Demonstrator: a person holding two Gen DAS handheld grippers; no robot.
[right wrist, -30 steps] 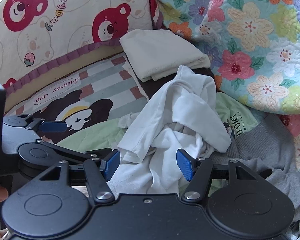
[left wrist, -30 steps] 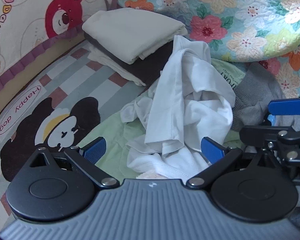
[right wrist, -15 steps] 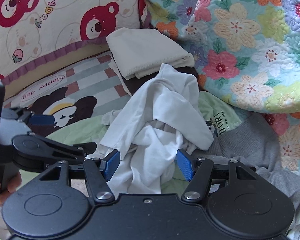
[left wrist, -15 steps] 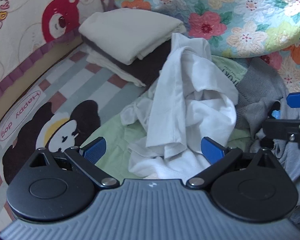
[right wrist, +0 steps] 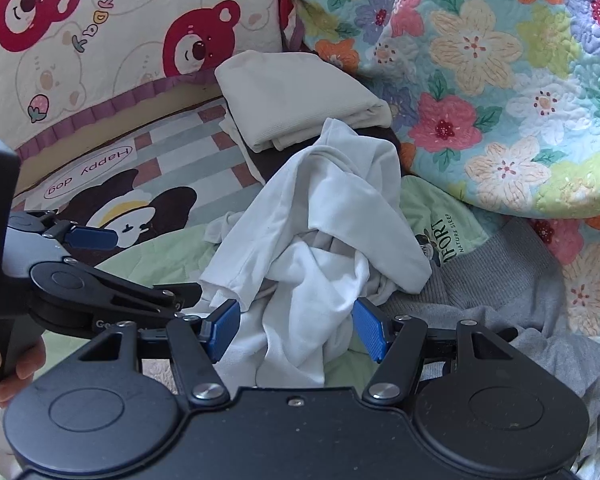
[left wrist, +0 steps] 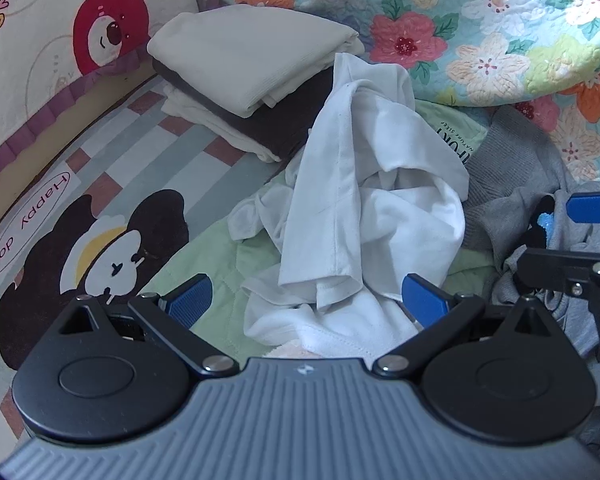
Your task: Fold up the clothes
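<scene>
The left hand-held gripper [left wrist: 306, 300] is spread wide with nothing between its blue pads, and the crumpled white garment [left wrist: 364, 216] lies heaped directly ahead of it, its lower folds reaching in between the fingers without being pinched. The right hand-held gripper [right wrist: 296, 330] is likewise released, its blue pads apart on either side of the same white garment's [right wrist: 320, 248] near edge. Beyond the left gripper's tips and a little to their left sits a stack of folded clothes [left wrist: 256, 60], cream on top of a dark brown piece. To the right of both grippers a grey garment [right wrist: 508, 292] is bunched, touching the white heap, with a pale green printed cloth [right wrist: 440, 220] beneath them. Everything rests on a bed with a cartoon dog sheet [left wrist: 112, 216]; a floral quilt [right wrist: 500, 80] rises behind.
</scene>
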